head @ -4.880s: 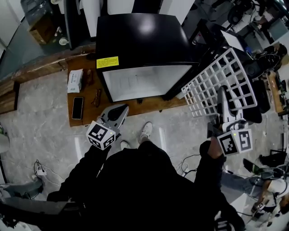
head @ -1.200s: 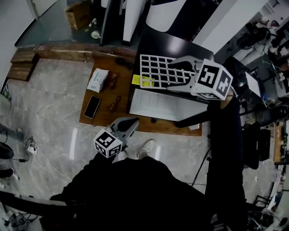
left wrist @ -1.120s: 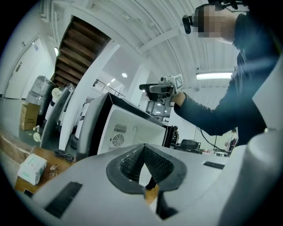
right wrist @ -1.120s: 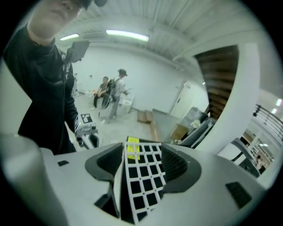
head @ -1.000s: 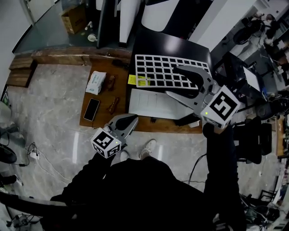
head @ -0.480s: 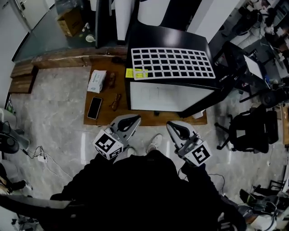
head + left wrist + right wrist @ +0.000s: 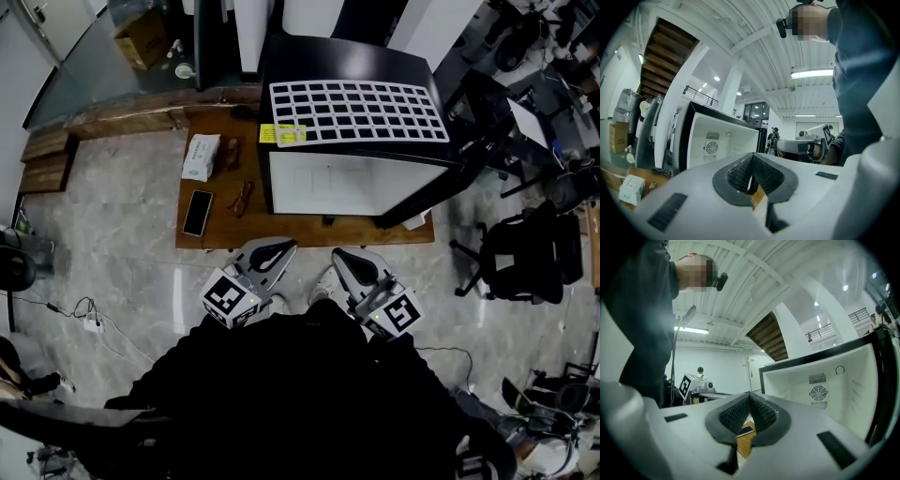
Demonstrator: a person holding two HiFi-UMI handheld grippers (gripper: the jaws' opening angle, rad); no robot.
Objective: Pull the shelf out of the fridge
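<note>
A white wire shelf (image 7: 356,111) lies flat on top of the small black fridge (image 7: 342,56). The fridge stands with its door open, and its white inside (image 7: 352,183) shows no shelf. Its inside wall with a fan grille shows in the left gripper view (image 7: 712,145) and the right gripper view (image 7: 820,390). My left gripper (image 7: 281,247) is shut and holds nothing, low in front of the fridge. Beside it my right gripper (image 7: 339,257) is also shut and holds nothing. Both hang close to my body, well apart from the shelf.
The fridge stands on a low wooden platform (image 7: 216,234). On it lie a tissue pack (image 7: 200,156), a phone (image 7: 197,213) and glasses (image 7: 242,198). A black office chair (image 7: 520,253) stands at the right. A cardboard box (image 7: 141,36) sits far back left.
My right gripper let go of the wire shelf on the fridge top, shut, and drew back down beside the left gripper. The left gripper stayed where it was.
</note>
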